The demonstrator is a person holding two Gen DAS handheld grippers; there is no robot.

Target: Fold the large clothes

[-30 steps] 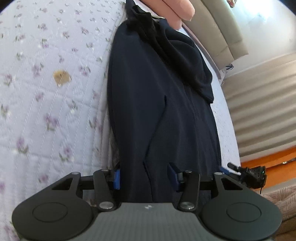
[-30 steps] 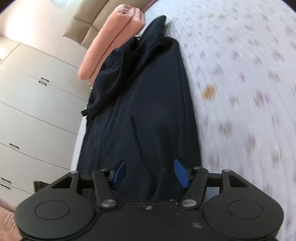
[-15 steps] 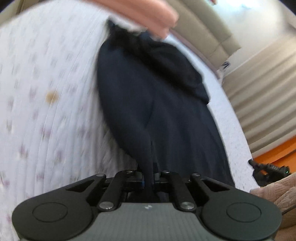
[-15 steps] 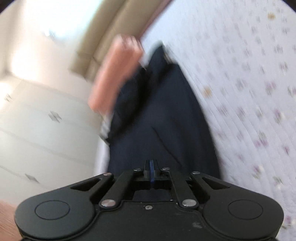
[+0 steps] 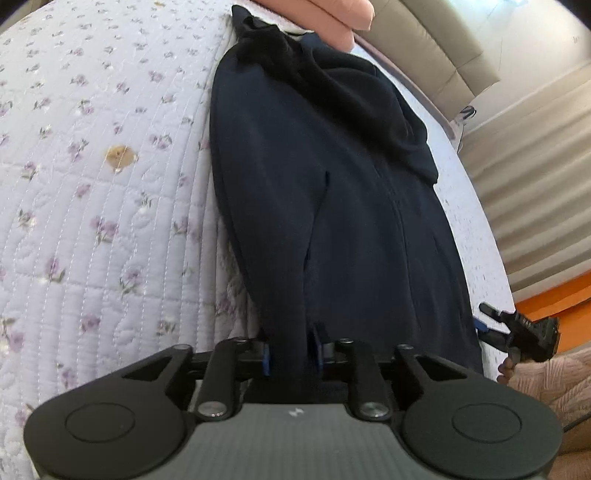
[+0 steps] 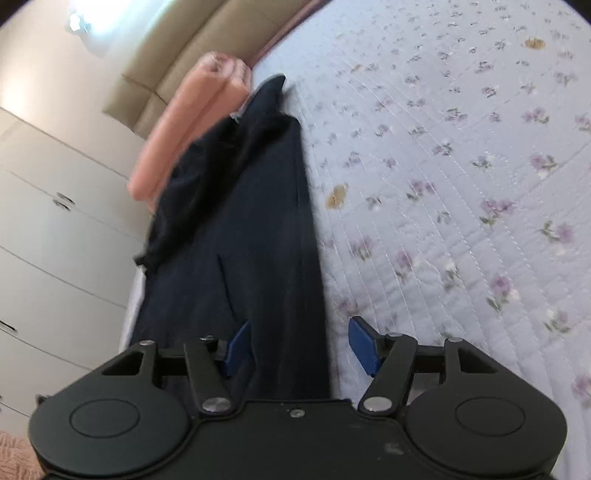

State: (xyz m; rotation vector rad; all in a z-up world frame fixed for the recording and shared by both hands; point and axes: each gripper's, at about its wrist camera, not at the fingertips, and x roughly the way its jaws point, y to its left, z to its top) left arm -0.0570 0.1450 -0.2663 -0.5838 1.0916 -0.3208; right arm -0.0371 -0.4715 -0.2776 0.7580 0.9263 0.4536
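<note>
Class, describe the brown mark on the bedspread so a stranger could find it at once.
Start from the lilac floral quilt covering the bed. Beside the long edge of the dark navy garment lying on it sits a small brown stain. Unlike the purple flower sprigs around it, it is a plain tan blotch.

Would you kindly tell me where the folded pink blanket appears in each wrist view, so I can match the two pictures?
Left wrist view: the pink blanket sits at the top edge, just right of centre, above the far end of the dark navy garment.
Right wrist view: it lies upper left, slanting beside the garment's far end.
Shared landmark: the brown stain on the floral quilt.
</note>
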